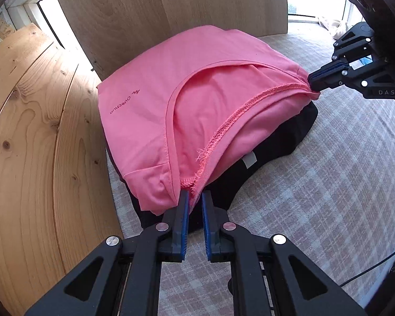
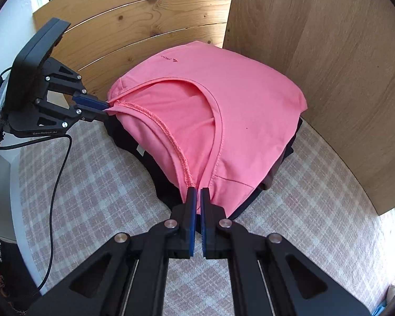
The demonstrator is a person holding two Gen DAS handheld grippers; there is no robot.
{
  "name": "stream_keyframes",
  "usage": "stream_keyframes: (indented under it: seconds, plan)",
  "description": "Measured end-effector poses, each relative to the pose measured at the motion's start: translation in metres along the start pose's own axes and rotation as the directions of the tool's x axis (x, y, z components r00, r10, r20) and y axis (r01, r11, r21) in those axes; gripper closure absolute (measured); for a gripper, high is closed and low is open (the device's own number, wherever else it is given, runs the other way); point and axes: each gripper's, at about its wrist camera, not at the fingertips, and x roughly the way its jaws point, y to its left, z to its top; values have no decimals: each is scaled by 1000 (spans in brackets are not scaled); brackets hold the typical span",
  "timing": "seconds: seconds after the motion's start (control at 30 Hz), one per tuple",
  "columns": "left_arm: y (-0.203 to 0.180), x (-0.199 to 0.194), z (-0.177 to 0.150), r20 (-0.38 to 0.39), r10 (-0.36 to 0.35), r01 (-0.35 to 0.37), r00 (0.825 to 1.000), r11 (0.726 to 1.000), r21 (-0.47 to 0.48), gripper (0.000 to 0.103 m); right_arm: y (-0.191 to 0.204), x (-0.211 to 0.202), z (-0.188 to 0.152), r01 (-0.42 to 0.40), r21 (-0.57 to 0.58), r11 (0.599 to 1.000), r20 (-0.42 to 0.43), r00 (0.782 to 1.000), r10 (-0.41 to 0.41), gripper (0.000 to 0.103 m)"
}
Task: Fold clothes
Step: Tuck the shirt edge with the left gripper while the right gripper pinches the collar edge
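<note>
Pink shirt in the left wrist view lies on a dark garment on the checked bed cover, its overlocked seam running from the left tongs at 6 o'clock, barely parted around one end, to the right tongs at 2 o'clock. Right wrist view mirrors this: right tongs nearly together on the seam at 6 o'clock, left tongs at 9 o'clock, and only here does the shirt's far edge beside the upright board show.

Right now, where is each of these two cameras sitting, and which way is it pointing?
Left wrist view: sits on the left gripper, looking along its fingers at the pink folded T-shirt whose seam they pinch; the right gripper shows far right.
Right wrist view: sits on the right gripper, looking at the same shirt; the left gripper shows at left.
Shared: the shirt, the black garment beneath it, the checked cloth surface, the wooden boards.
</note>
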Motion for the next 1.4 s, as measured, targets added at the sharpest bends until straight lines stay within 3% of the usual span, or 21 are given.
stream_keyframes:
  seconds: [0.1, 0.13, 0.23, 0.33, 0.47, 0.53, 0.57, 0.63, 0.73, 0.83, 0.87, 0.93, 1.0, 1.1, 1.3, 1.37, 1.4]
  plan:
    - [-1, -5, -2, 6, 1, -1, 1000, 1000, 1, 90, -13, -20, -4, -106, 100, 989, 59, 993, 101, 74]
    - [0, -9, -2, 10, 3, -3, 1000, 1000, -1, 84, -25, -24, -7, -110, 161, 981, 92, 991, 96, 71]
    - [4, -24, -4, 30, 6, -5, 1000, 1000, -24, 79, -64, -23, -15, -81, 343, 936, 142, 989, 33, 71]
    - [4, -37, -8, 47, 9, -8, 999, 999, -32, 78, -93, -3, -21, -105, 456, 884, 144, 989, 43, 71]
    - [11, -39, 4, 80, 15, -10, 997, 998, -60, 76, -109, 25, -20, -221, 526, 821, 179, 973, 147, 71]
    - [15, -40, 11, 98, 18, -11, 995, 997, -77, 76, -106, 36, -17, -254, 531, 809, 180, 966, 185, 71]
    - [18, -39, 15, 109, 20, -10, 994, 996, -85, 74, -104, 36, -17, -254, 523, 814, 181, 966, 185, 71]
    - [22, -27, 24, 111, 24, -15, 994, 996, -84, 69, -98, 33, -13, -251, 492, 834, 183, 966, 182, 90]
    - [26, -5, 32, 76, 32, -26, 997, 997, -74, 69, -94, 20, -3, -229, 438, 869, 145, 972, 183, 96]
    - [29, 15, 33, 26, 33, -31, 999, 997, -70, 69, -94, 10, -1, -161, 383, 910, 94, 986, 134, 100]
    - [30, 15, 33, 25, 30, -29, 999, 997, -71, 69, -96, 12, -3, -136, 387, 912, 71, 991, 117, 100]
    - [31, 16, 32, 23, 25, -23, 999, 997, -72, 69, -100, 16, -8, -162, 415, 895, 76, 987, 143, 100]
    - [32, 17, 32, 21, 20, -18, 1000, 997, -74, 69, -104, 14, -16, -232, 455, 860, 120, 973, 200, 97]
    - [29, 6, 37, 46, 20, -16, 999, 998, -68, 69, -105, 12, -26, -318, 494, 809, 172, 948, 268, 71]
    - [10, -12, 63, 122, -18, 19, 992, 1000, -7, 69, -84, 27, -19, -292, 449, 845, 128, 956, 262, 72]
    - [7, -7, 73, 131, -48, 49, 990, 999, -4, 69, -76, 26, -14, -276, 413, 868, 116, 961, 251, 93]
    - [6, -3, 76, 129, -59, 60, 990, 998, -4, 69, -73, 26, -11, -268, 395, 879, 109, 963, 245, 98]
